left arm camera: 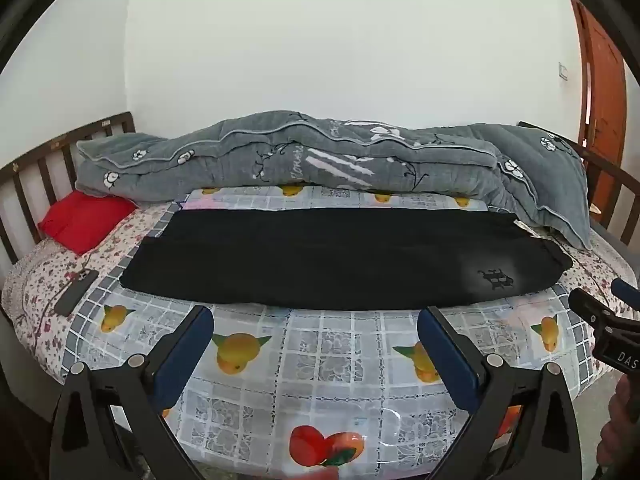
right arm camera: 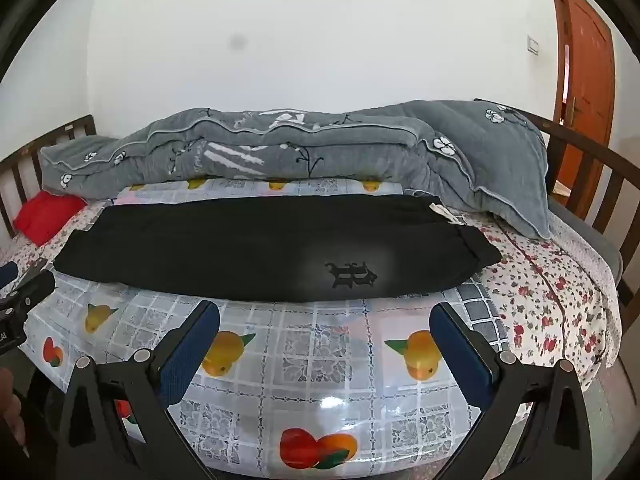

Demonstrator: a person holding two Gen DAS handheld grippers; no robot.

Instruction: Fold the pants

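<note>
Black pants (left arm camera: 328, 260) lie flat and lengthwise across the bed, one leg folded over the other, waistband to the right with a dark logo (left arm camera: 496, 279). They also show in the right wrist view (right arm camera: 260, 248). My left gripper (left arm camera: 316, 328) is open and empty, held above the fruit-print plastic sheet (left arm camera: 320, 360) just in front of the pants' near edge. My right gripper (right arm camera: 325, 322) is open and empty too, in front of the logo (right arm camera: 352, 275). Each gripper shows at the edge of the other's view.
A grey quilt (left arm camera: 320, 156) is piled along the back of the bed. A red pillow (left arm camera: 84, 220) and a dark phone (left arm camera: 76, 292) lie at the left. Wooden bed rails (right arm camera: 592, 168) stand at both ends. An orange door (right arm camera: 588, 80) is at the right.
</note>
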